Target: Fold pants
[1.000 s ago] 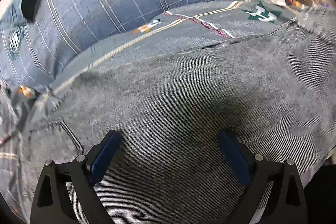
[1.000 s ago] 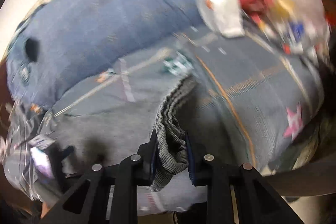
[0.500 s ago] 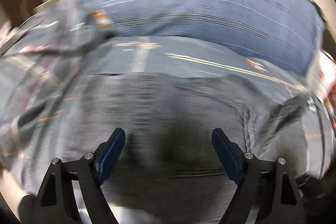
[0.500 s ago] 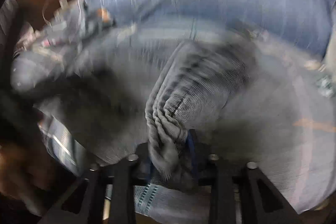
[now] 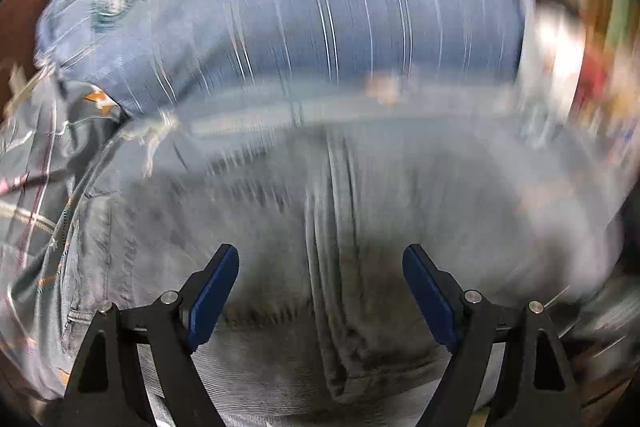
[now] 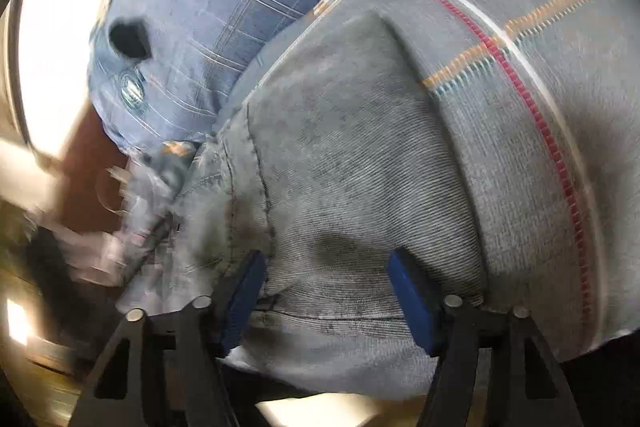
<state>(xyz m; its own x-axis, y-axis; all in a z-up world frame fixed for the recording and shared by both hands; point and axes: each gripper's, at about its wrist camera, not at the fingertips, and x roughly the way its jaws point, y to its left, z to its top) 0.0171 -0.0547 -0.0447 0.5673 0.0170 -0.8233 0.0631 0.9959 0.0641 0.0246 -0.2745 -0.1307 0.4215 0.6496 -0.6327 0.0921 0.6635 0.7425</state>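
Hovering above the grey pants (image 5: pixel 360 227), the left tongs (image 5: pixel 320 283) stand wide apart, and their blue pads (image 5: pixel 212 291) grip nothing; only cloth lies under the gap. A bunched vertical ridge of the pants runs between the two pads, and whether the pads brush it I cannot tell, because this view is blurred.

The right tongs (image 6: pixel 328 287) are opening at this moment. Grey fabric of the pants (image 6: pixel 352 167) bulges between their blue pads (image 6: pixel 244 291) and appears to lie against them, but the pads do not pinch it any more. The cloth here is a ribbed, corduroy-like weave with darker worn patches, and a stitched seam curves down its left part.

The pants lie spread on a bed, on a grey bedcover (image 6: pixel 540 107) that has a red stitched line, a white line beside it and an orange band crossing them. Behind it lies a rounded blue pillow (image 6: pixel 224 7) with thin pale checks; in the left view the same pillow (image 5: pixel 320 7) fills the top. At the right edge of the left view some white and red things are too blurred to name.
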